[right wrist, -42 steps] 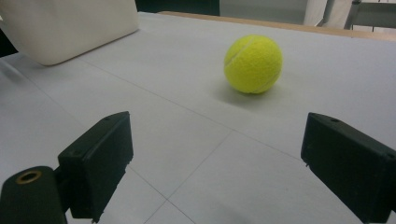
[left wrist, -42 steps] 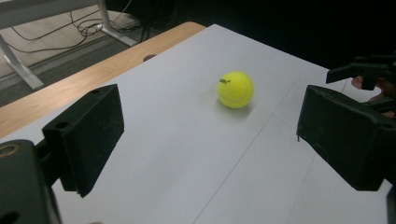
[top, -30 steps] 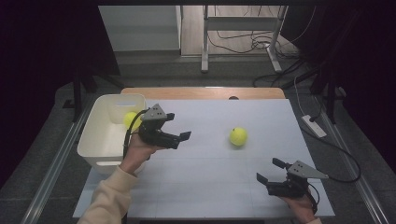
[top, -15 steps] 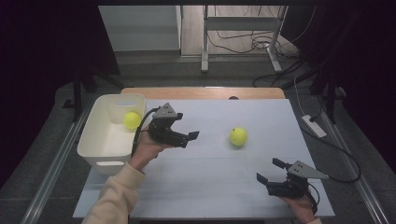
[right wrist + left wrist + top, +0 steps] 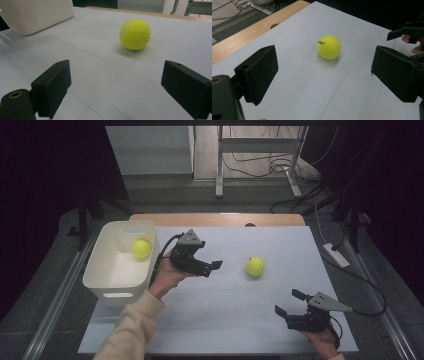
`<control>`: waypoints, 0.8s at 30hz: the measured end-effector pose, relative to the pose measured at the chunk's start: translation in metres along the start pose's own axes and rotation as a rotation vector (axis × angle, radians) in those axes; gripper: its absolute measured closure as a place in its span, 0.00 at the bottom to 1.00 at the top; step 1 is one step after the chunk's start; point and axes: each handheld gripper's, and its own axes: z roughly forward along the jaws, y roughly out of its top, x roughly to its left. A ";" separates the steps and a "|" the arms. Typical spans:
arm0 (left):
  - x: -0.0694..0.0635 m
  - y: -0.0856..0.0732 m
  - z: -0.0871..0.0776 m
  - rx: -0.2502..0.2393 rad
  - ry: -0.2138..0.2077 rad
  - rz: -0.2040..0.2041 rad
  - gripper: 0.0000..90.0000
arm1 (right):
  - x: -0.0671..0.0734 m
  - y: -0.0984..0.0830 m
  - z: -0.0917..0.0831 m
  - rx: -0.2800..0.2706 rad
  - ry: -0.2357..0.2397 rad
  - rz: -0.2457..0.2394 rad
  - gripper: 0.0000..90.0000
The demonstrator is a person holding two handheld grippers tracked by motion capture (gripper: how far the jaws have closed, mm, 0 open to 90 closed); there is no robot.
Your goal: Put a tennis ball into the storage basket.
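I was reaching my empty, wide-open left gripper (image 5: 212, 267) toward the fuzzy yellow tennis ball (image 5: 255, 266), next needing to straddle it.

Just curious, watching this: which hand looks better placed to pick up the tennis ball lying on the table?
Probably the left. The left gripper is open, nearer the loose tennis ball, aimed at it, and beside the white bin. The right gripper, also open, sits farther back near the table's front edge.

Bare table (image 5: 235, 305) between left tongs (image 5: 212, 268) and ball (image 5: 255, 266).
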 end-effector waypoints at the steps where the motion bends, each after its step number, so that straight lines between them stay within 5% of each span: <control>1: 0.000 0.000 0.001 0.000 0.000 -0.001 0.09 | 0.000 0.000 0.000 -0.001 0.000 0.000 0.10; 24: 0.002 0.008 0.028 0.038 -0.006 -0.002 0.09 | 0.000 0.000 0.000 -0.002 -0.003 0.000 0.10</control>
